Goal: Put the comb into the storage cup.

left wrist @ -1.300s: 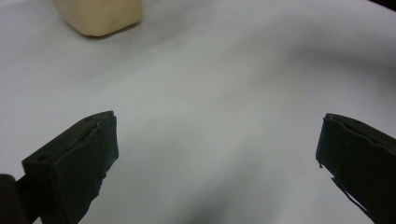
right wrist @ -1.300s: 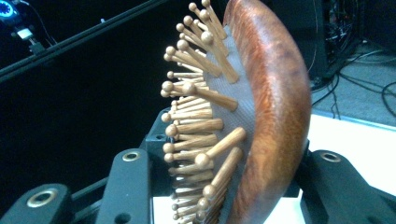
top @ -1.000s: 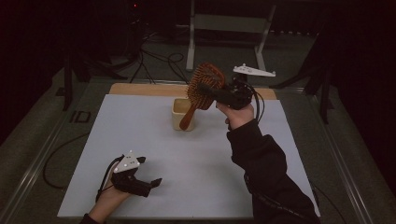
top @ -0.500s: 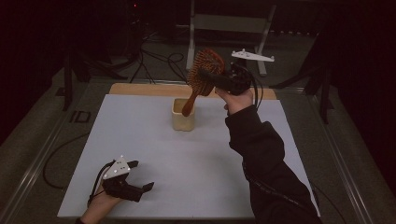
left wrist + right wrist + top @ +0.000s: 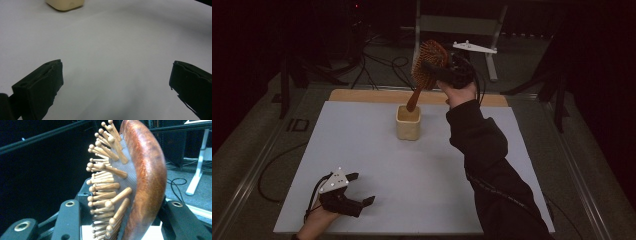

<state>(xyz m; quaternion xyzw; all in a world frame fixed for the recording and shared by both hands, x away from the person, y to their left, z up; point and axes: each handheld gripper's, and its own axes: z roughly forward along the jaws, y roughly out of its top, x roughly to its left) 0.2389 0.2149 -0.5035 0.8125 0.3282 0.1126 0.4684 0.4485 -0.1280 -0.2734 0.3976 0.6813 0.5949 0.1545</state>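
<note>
Dark room; grey floor (cables strewn), white stand.

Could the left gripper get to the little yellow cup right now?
Probably yes. The left gripper sits open near the table's front edge, and bare table lies between it and the cup. The hairbrush handle hangs over the cup from above, so watch that.

No words, labels, brand marks, numbers or signs can be read anywhere in these views.
</note>
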